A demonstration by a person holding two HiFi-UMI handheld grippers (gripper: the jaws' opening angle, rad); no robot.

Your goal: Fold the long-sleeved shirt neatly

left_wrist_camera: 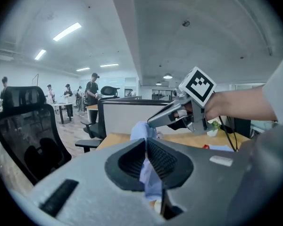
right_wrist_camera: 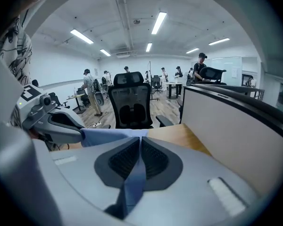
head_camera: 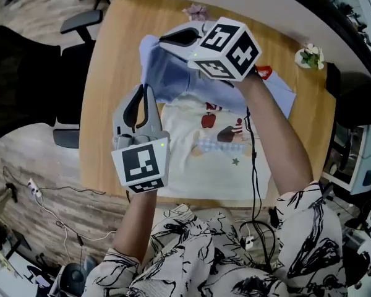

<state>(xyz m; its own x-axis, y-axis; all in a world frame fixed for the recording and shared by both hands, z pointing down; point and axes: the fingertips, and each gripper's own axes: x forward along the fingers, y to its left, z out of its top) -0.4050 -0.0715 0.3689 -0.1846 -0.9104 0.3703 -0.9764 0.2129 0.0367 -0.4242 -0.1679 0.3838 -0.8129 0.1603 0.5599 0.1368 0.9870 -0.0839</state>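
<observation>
The long-sleeved shirt (head_camera: 204,159) lies on the wooden table (head_camera: 108,73), white body with small printed pictures, light blue sleeves. One blue sleeve (head_camera: 170,73) is lifted off the table and stretched between both grippers. My left gripper (head_camera: 146,89) points away from me at the near left, shut on the blue sleeve cloth (left_wrist_camera: 147,173). My right gripper (head_camera: 162,40) is higher and further back, pointing left, shut on the same sleeve cloth (right_wrist_camera: 132,178). The right gripper (left_wrist_camera: 153,121) shows just beyond the cloth in the left gripper view. In the right gripper view the left gripper (right_wrist_camera: 80,134) is at the left.
A small potted flower (head_camera: 309,56) stands at the table's back right, a pink item (head_camera: 196,10) at the back edge, a red item (head_camera: 264,72) by the shirt. Black office chairs (head_camera: 25,79) stand left of the table. Cables (head_camera: 49,209) lie on the floor.
</observation>
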